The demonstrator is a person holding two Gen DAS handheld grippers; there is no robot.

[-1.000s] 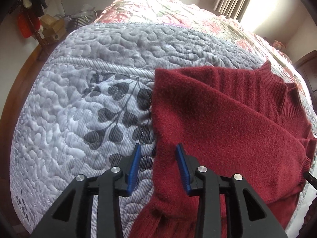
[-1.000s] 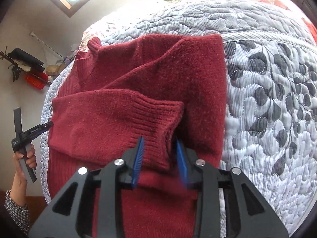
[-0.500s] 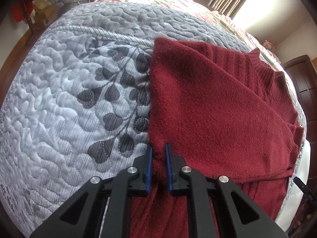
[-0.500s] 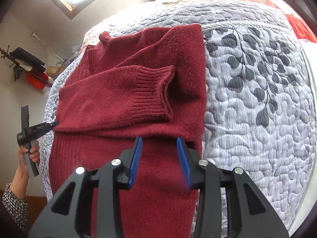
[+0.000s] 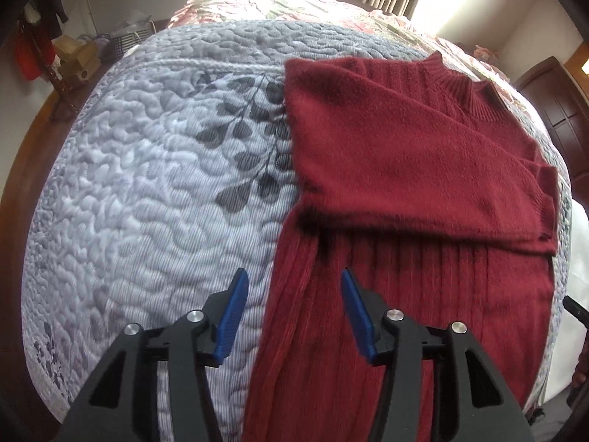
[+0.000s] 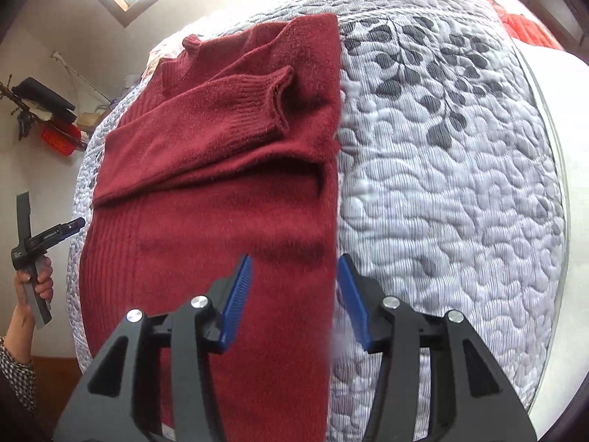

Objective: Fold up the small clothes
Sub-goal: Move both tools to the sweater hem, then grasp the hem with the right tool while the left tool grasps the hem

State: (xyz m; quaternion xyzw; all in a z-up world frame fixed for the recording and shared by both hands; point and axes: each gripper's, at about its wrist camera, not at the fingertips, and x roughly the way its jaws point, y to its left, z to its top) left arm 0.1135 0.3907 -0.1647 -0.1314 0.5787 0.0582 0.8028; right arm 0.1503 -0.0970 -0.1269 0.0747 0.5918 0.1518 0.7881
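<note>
Sweater [image 5: 405, 169] lies flat on my quilt [image 5: 154, 184], both sleeves folded across its chest. My left tongs [image 5: 294, 313] gape wide over its left edge, holding nothing; my right tongs [image 6: 294, 304] likewise straddle the right edge, empty.

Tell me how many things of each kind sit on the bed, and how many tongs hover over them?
Dark red sweater: 1
Grey quilted bedspread: 1
Floral quilt: 1
Tongs, both open: 2, left tongs and right tongs
Total: 5
</note>
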